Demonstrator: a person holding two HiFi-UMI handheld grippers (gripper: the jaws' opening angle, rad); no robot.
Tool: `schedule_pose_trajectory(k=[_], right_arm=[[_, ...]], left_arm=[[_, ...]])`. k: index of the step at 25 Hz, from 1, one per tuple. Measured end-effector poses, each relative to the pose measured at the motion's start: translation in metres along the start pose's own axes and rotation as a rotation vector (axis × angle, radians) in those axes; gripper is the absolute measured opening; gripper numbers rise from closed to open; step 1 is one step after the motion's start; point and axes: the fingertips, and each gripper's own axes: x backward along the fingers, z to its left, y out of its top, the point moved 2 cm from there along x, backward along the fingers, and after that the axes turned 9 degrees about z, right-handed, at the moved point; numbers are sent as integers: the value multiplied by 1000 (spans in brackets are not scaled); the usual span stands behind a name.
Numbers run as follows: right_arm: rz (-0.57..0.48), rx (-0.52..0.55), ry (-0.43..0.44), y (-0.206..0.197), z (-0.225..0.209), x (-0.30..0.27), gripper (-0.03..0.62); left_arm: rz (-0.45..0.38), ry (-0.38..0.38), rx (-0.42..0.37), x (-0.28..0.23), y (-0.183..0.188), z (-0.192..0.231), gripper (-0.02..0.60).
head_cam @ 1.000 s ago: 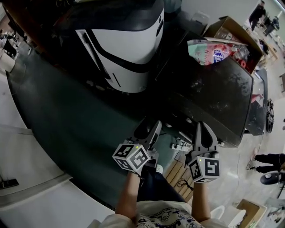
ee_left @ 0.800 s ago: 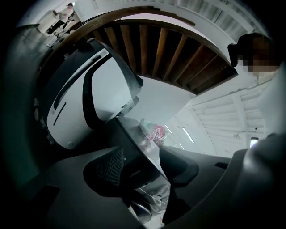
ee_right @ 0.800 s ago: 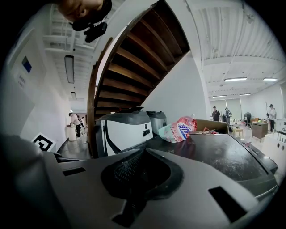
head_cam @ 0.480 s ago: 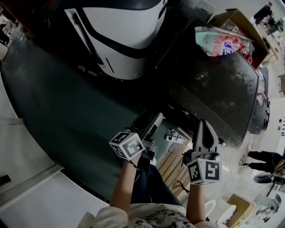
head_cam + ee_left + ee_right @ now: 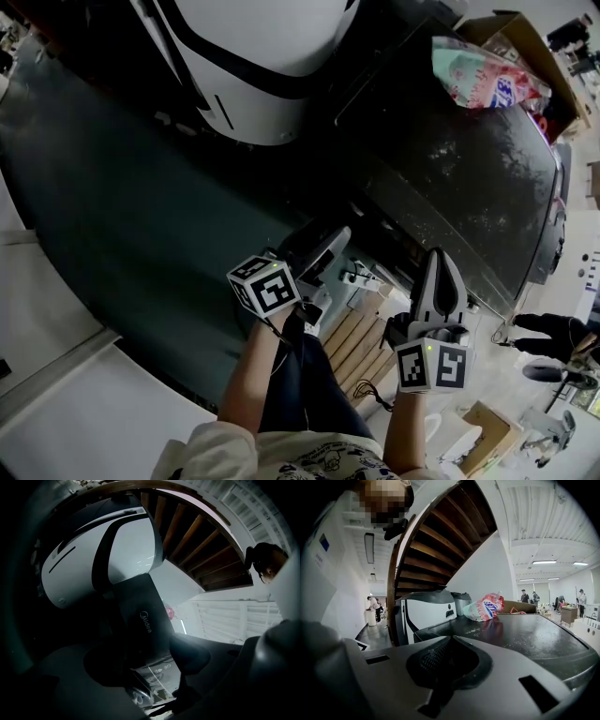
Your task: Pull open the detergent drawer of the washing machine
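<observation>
**A:** Where do we log the washing machine [image 5: 450, 178]?

**B:** It is dark and just ahead of both grippers, beside a white appliance [image 5: 253, 66]. A bag [image 5: 478, 80] lies at a far corner of its top. We cannot pick out the drawer on the dark front.

**A:** Jaws?

**B:** On the left gripper [image 5: 323, 239] they have just been opening, now wide apart with nothing between. On the right gripper [image 5: 439, 255] they are together and empty.

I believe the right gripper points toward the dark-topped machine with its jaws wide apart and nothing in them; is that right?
Not quite. The right gripper has its jaws closed together, not wide apart, as the right gripper view shows. The rest holds: it has nothing in its jaws and points toward the dark-topped machine.
</observation>
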Motion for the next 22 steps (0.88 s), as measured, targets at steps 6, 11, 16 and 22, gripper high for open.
schedule_pose_trajectory(k=[6, 11, 16, 22], right_arm=[[-5, 0, -24, -10, -2, -12, 11], [-10, -7, -39, -16, -2, -21, 11], [-11, -13, -44, -22, -1, -25, 11], [-20, -14, -69, -27, -3, -28, 11]], left_arm=[[7, -35, 24, -12, -1, 17, 278], [10, -51, 36, -20, 0, 30, 278], [14, -75, 48, -26, -2, 39, 278], [15, -125, 60, -32, -5, 43, 278]])
